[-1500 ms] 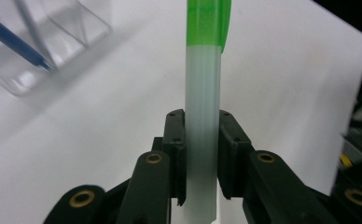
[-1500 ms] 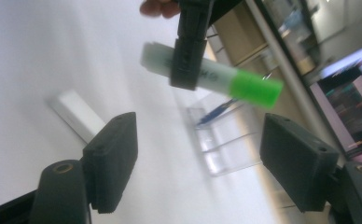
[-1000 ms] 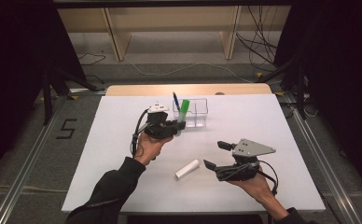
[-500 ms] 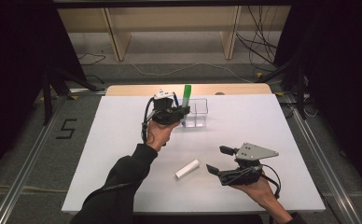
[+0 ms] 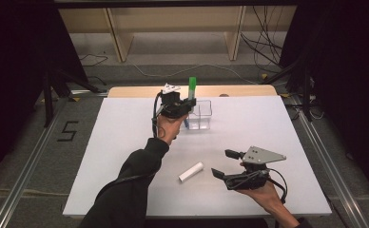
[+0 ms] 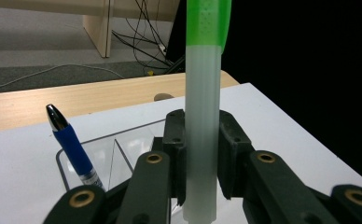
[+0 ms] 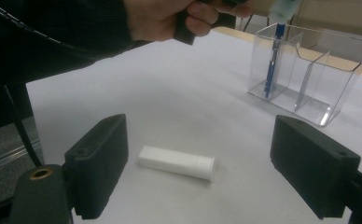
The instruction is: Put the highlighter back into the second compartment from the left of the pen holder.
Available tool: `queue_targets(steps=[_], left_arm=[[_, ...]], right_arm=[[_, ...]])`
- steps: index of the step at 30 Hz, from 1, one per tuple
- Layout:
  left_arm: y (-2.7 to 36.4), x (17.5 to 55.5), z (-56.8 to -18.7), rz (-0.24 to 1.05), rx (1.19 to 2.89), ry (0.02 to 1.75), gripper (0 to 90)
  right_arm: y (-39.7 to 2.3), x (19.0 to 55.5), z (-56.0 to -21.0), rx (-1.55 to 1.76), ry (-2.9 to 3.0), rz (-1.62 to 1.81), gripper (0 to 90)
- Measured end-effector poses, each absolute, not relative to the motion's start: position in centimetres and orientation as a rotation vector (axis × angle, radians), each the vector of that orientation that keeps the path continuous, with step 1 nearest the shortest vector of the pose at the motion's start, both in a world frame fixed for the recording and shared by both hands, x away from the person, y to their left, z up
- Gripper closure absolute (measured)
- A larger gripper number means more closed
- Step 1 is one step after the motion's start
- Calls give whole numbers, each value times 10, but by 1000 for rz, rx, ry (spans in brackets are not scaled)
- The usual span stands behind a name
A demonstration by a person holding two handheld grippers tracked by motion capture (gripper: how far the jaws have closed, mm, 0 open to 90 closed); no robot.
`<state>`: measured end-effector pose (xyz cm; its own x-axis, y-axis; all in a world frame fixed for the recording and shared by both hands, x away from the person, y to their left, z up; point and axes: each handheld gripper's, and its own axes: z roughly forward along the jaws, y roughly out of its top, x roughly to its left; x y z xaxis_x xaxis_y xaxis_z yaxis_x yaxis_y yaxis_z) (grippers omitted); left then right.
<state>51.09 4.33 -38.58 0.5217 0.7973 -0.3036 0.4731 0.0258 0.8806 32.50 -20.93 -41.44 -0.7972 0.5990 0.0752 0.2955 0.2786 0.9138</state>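
Observation:
My left gripper (image 5: 184,107) is shut on a frosted marker (image 6: 201,140) with a green cap (image 5: 192,85), held upright. It hovers at the left end of a clear divided organizer (image 5: 205,116) near the table's far edge. A blue pen (image 6: 72,148) stands in the organizer's left compartment (image 6: 123,145). My right gripper (image 5: 223,164) rests low near the front right, open with its jaws wide apart. A white capped tube (image 7: 177,162) lies flat on the table just ahead of the right gripper (image 7: 207,158), untouched. The same tube (image 5: 191,171) lies left of that gripper in the high view.
The white tabletop (image 5: 125,142) ends at a wooden strip (image 5: 239,90) behind the organizer. Wooden shelving legs and cables stand on the floor beyond. A sleeved left forearm (image 5: 135,175) crosses the table's middle. The organizer (image 7: 319,60) shows with its pen (image 7: 270,65) in the right gripper view.
My left gripper has carried the green-capped marker to the right and away, up to the organizer's left end. The right gripper has stayed in place, open.

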Motion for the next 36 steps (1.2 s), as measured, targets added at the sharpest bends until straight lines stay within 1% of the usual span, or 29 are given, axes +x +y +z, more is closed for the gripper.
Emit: queue_targets(steps=[18, 36], left_arm=[[33, 529, -401, 389, 1608, 1152, 760], [24, 538, -409, 420, 1615, 1182, 759]], right_arm=[[-207, 324, -416, 786, 2287, 1522, 208], [-207, 323, -415, 775, 2282, 1535, 206]])
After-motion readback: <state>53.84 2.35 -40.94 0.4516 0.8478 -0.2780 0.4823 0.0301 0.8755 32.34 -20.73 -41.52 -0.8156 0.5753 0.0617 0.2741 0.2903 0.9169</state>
